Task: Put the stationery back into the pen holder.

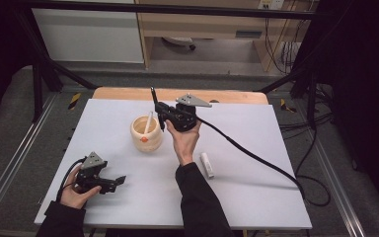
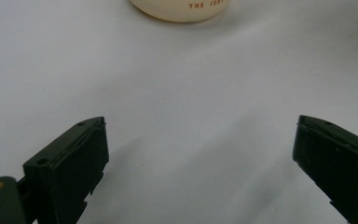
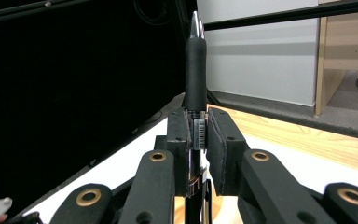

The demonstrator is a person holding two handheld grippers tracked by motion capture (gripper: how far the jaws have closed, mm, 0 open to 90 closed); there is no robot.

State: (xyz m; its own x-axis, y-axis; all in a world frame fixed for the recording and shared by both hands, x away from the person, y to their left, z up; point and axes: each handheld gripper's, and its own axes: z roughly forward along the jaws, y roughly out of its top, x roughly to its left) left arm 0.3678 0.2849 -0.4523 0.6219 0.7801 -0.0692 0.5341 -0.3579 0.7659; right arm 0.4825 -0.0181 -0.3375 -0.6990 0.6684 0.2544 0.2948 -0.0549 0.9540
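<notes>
The high view takes in the whole table (image 1: 256,197): the right gripper (image 1: 160,112) is raised beside a cream cup (image 1: 146,133), the left gripper (image 1: 118,180) rests low near the front left corner, and a small white cap (image 1: 207,164) lies on the table by the right forearm. A white stick leans inside the cup, which has an orange spot on its front. From there the pen (image 1: 154,97) is just a thin dark line rising out of the right gripper's jaws.

The right gripper view brings the pen (image 3: 195,70) close. It has a matte black grip, a silver pointed tip, and a barcode label on the barrel where the pads meet it. The right gripper (image 3: 198,135) has its jaws nearly closed, clamped on the barrel from both sides.

The pen's long axis runs along the jaws, tip leading away from the hand. In the high view it stands near upright, tip up, leaning slightly left, above the table just right of the cup.

The left gripper view shows the left gripper (image 2: 200,140) with jaws spread wide, nothing between them, bare white table beneath, and the base of the cup (image 2: 179,9) ahead with orange lettering.
</notes>
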